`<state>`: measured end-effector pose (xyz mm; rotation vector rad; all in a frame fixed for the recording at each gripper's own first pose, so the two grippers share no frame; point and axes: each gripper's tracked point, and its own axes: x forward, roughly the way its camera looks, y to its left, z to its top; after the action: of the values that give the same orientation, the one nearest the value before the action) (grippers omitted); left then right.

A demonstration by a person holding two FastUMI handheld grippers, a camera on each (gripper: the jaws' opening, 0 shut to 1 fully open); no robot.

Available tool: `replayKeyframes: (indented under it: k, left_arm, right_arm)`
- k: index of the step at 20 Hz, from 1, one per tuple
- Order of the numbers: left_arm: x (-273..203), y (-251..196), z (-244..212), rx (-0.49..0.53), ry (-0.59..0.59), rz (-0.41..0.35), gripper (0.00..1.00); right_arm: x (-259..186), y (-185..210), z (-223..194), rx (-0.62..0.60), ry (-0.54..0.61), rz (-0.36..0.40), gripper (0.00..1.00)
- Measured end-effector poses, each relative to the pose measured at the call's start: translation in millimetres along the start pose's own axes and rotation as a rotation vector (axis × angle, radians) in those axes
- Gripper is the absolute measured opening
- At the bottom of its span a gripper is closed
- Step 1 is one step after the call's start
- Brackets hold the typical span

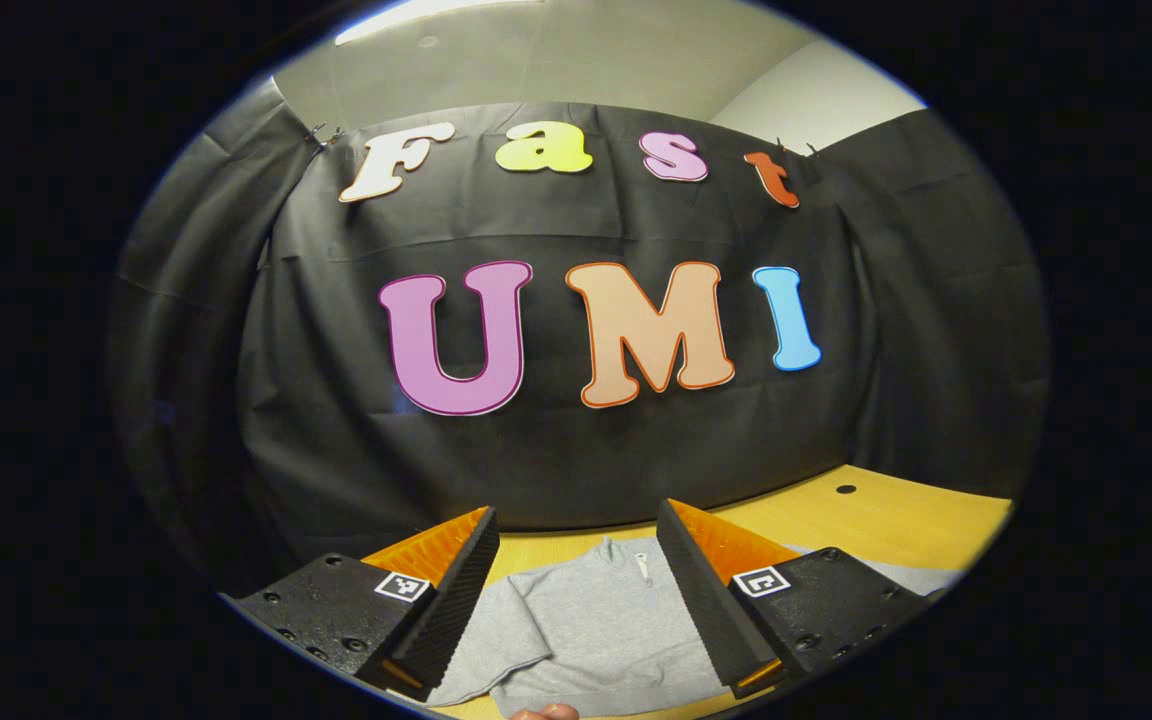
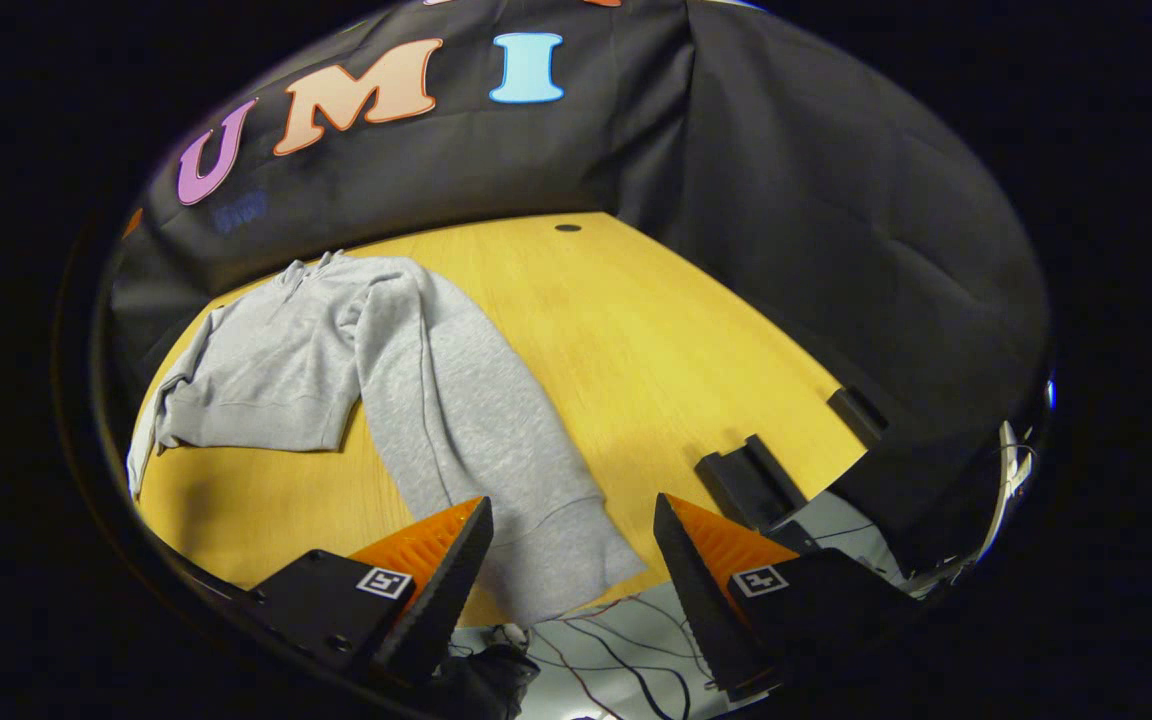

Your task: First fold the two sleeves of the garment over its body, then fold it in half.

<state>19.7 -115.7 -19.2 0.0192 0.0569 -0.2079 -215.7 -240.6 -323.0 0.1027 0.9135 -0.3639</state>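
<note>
Right gripper view: grey sweatshirt is laid flat on the table, collar pointing away.
One sleeve is stretched lengthwise toward the wide-open right gripper, cuff between its fingers; the left gripper is likewise spread wide above the body.

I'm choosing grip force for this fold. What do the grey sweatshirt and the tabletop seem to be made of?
The grey sweatshirt looks like soft heathered knit, probably cotton fleece: matte, flecked, with ribbed cuffs and limp wrinkles. The tabletop looks like light wood or wood-look laminate: smooth, yellowish, faint grain, a soft sheen. Which of the two, the pictures leave open.
</note>
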Motion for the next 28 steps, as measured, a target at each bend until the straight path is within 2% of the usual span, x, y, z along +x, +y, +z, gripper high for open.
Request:
replayKeyframes:
  k: [5, 7, 9, 12, 13, 15, 20, 24, 28]
  left_arm:
    - [9.2, -21.9, 3.9, 0.011, 0.008, -0.004, 0.94]
    - [13.4, -33.2, 4.1, 0.021, 0.011, -0.004, 0.94]
    - [17.5, -45.7, 6.3, 0.025, 0.016, -0.003, 0.94]
    - [19.7, -58.0, 9.9, 0.030, 0.013, 0.019, 0.94]
    - [19.8, -62.1, 8.5, 0.026, 0.016, 0.025, 0.94]
    - [20.5, -67.6, 9.3, 0.030, 0.019, 0.036, 0.94]
    - [23.4, -67.9, 21.8, 0.040, -0.017, 0.038, 0.94]
    - [26.4, -49.0, 14.7, 0.029, -0.005, 0.042, 0.94]
    - [26.7, -15.5, 12.7, 0.024, -0.001, 0.078, 0.94]
  right_arm:
    - [12.9, 6.0, -20.9, 0.029, 0.107, 0.075, 1.00]
    - [15.4, 6.8, -20.4, 0.028, 0.119, 0.100, 0.94]
    - [17.3, 10.5, -20.2, 0.006, 0.126, 0.140, 0.82]
    - [15.8, 23.8, -21.8, 0.040, 0.172, 0.232, 0.24]
    - [15.9, 27.5, -21.7, 0.055, 0.197, 0.263, 0.21]
    - [16.1, 25.5, -21.3, 0.103, 0.222, 0.275, 0.06]
    - [6.7, 32.5, 5.7, 0.159, 0.174, 0.284, 0.03]
    - [8.4, 57.0, 55.1, 0.256, 0.106, 0.316, 0.03]
    - [11.4, 84.3, 104.5, 0.274, 0.037, 0.344, 0.03]
